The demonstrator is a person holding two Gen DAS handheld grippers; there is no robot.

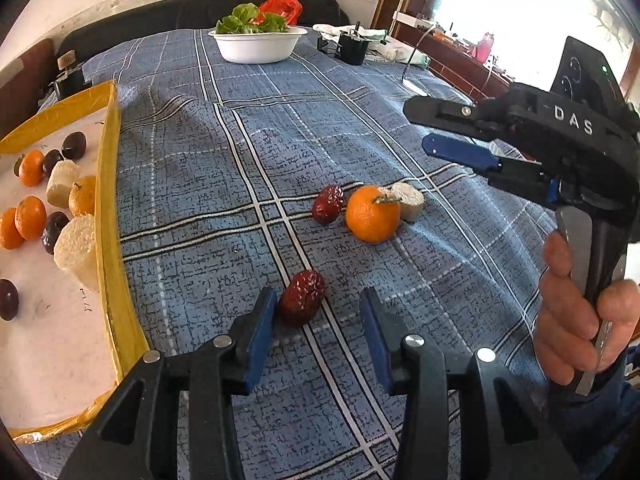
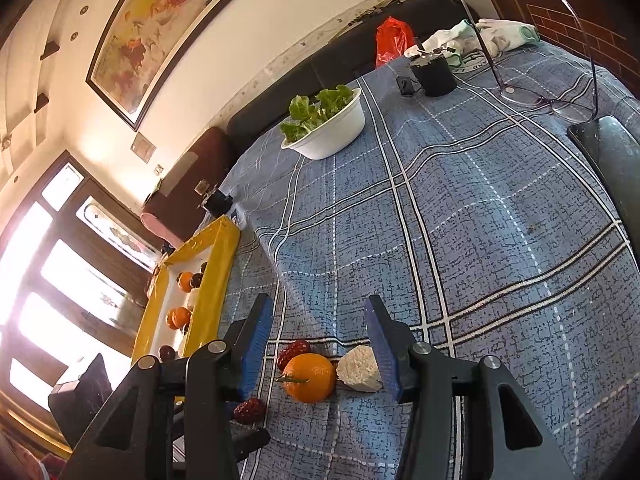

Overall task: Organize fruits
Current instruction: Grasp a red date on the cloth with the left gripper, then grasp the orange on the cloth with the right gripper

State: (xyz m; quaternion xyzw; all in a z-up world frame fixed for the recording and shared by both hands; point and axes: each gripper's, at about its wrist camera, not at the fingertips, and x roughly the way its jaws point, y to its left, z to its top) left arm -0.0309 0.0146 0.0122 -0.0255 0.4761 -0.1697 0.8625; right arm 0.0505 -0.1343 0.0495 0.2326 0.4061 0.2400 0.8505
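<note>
Left gripper (image 1: 318, 312) low over the blue plaid cloth (image 1: 224, 152), jaws spread wide, nothing clamped; near red date (image 1: 302, 297) lying between the blue pads, just beside the left pad (image 1: 260, 332) and possibly touching it, well apart from the right one; same date (image 2: 249, 410) seen from the other camera at the bottom left, beside a black finger. Right gripper (image 2: 320, 344) likewise wide apart and empty, tilted above a small cluster on the cloth; in the left view (image 1: 444, 128), hanging above and to the right of that cluster, gripped by a hand (image 1: 576, 308) on its handle.

Cluster near the cloth's middle: orange with a green stem (image 1: 373, 213) (image 2: 311, 377); second red date (image 1: 328, 204) (image 2: 294, 351) just beside it on one side; pale cut chunk, rough and white (image 1: 409, 201) (image 2: 360, 369), close against it on the other, near the right gripper's right pad (image 2: 385, 354).

Yellow-rimmed tray (image 1: 110, 200) (image 2: 216, 280) at the left edge of the cloth, white inside; holding several small oranges (image 1: 31, 168), dark round fruits (image 1: 74, 145) and more pale chunks (image 1: 77, 248), loosely mixed.

Farther back: white bowl (image 1: 258, 46) (image 2: 332, 132) heaped with green lettuce (image 1: 250, 20); red plastic bag (image 1: 282, 7) behind it; black cylindrical object (image 1: 352, 49) (image 2: 434, 72) with white cloths (image 2: 500, 36) near it; glasses (image 2: 544, 98) and a dark phone (image 2: 608, 148) at the right side of the cloth; framed painting (image 2: 160, 28) on the wall.
</note>
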